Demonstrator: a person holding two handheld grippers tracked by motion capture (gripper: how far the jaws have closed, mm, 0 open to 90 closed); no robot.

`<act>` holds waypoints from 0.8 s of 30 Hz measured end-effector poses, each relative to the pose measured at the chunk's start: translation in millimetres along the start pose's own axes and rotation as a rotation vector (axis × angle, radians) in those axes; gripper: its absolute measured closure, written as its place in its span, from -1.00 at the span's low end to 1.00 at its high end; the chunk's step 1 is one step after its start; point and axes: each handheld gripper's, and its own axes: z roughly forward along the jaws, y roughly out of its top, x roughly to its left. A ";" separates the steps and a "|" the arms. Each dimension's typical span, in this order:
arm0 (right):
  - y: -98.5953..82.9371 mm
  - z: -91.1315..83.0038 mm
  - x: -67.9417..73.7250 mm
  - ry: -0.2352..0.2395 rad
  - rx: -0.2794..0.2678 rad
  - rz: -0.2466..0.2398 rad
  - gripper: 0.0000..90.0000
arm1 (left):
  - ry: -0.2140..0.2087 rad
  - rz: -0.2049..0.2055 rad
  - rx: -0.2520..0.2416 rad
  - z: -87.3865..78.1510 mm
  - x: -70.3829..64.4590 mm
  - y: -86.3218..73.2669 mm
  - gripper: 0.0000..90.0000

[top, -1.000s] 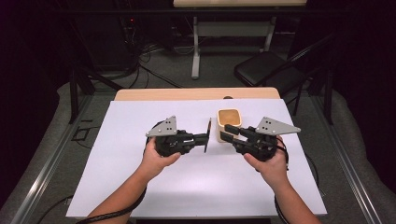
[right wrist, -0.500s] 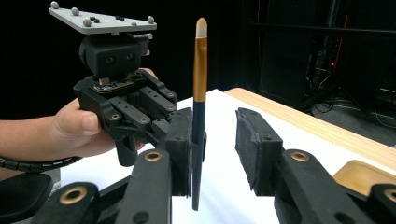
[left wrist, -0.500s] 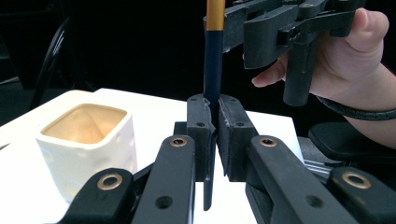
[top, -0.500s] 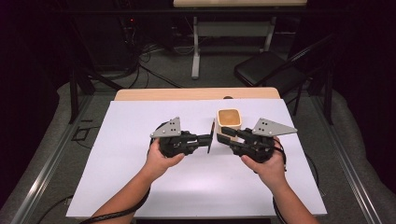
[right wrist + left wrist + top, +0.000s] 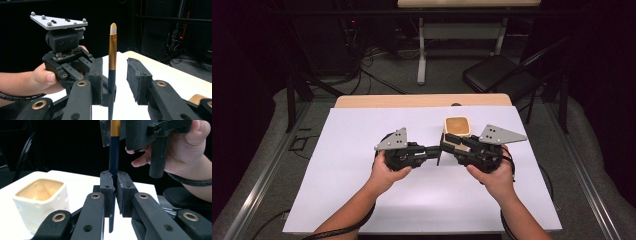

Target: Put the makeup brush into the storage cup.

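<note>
You have a white square cup (image 5: 456,128) on the white table cover (image 5: 362,190). Beyond the table stands a black chair (image 5: 502,75) and a table leg (image 5: 421,55) among floor cables.

Light falls from above onto my white tabletop (image 5: 362,200), which glows bright and even while the room around it sinks into near black. My hands cast only faint, soft shadows. In the left gripper view the cup (image 5: 41,203) looks slightly soft. My own fingers (image 5: 138,80) blur at the bottom edge; the brush (image 5: 112,62) is sharp, with mild sheen.
</note>
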 end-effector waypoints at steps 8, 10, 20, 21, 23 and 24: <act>-1.2 3.0 0.0 0.010 -0.002 0.012 0.47 | -0.007 0.001 -0.005 2.5 -1.2 0.9 0.86; -1.4 3.1 0.1 0.008 -0.004 0.010 0.49 | -0.005 0.001 -0.006 3.3 -1.2 0.6 0.86; -1.4 3.5 0.5 0.007 -0.011 0.008 0.53 | -0.009 -0.003 -0.004 5.9 -1.0 -0.9 0.86; -1.5 3.7 0.6 0.007 -0.011 0.008 0.54 | -0.007 -0.003 -0.004 5.9 -0.9 -0.9 0.86; -2.0 4.3 0.8 0.006 -0.009 0.008 0.55 | -0.008 -0.006 -0.005 5.6 -0.3 -1.0 0.86; -2.2 4.5 0.8 0.005 -0.008 0.007 0.56 | -0.009 -0.008 -0.006 5.5 0.1 -1.1 0.86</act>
